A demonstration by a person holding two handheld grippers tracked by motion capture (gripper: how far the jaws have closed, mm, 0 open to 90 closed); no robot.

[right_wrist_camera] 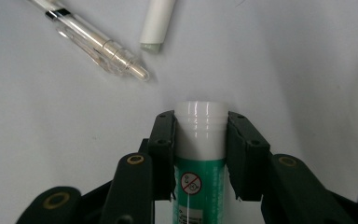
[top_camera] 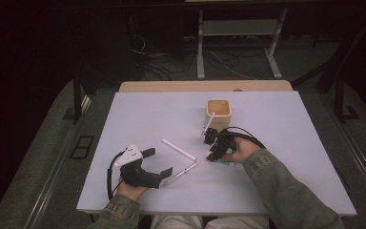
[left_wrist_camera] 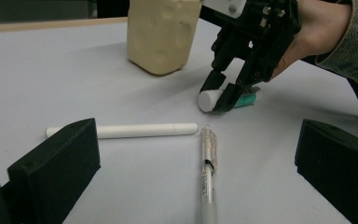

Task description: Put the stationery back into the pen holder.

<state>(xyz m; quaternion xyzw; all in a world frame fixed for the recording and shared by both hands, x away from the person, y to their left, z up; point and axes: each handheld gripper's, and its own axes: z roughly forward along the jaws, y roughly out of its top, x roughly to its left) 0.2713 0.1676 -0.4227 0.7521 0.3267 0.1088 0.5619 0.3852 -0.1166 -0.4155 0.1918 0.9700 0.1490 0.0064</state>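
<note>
Right gripper view, lower centre of the frame: the right gripper has its two black jaws pressed against either side of a green-and-white glue stick, pinching it just below the white cap, which pokes out toward mid-frame; the stick lies on the pale table. Beyond it, in the upper left of that frame, lie the tip of a clear pen and, just beside it, one end of a white stick, the two close together but apart. In the left gripper view the left gripper has its jaws spread wide at the lower corners, holding nothing; the clear pen lies between them, running up the middle of the frame, its tip just short of the white stick, which lies crosswise. Farther up, right of centre, the right gripper reaches down onto the glue stick on the tabletop, and a cream-coloured cup stands behind, at the upper middle. In the high view the left gripper sits at the lower left, the pen and white stick at the centre, the right gripper and glue stick right of centre, and the cup above them, with something thin and white leaning out of it.
</note>
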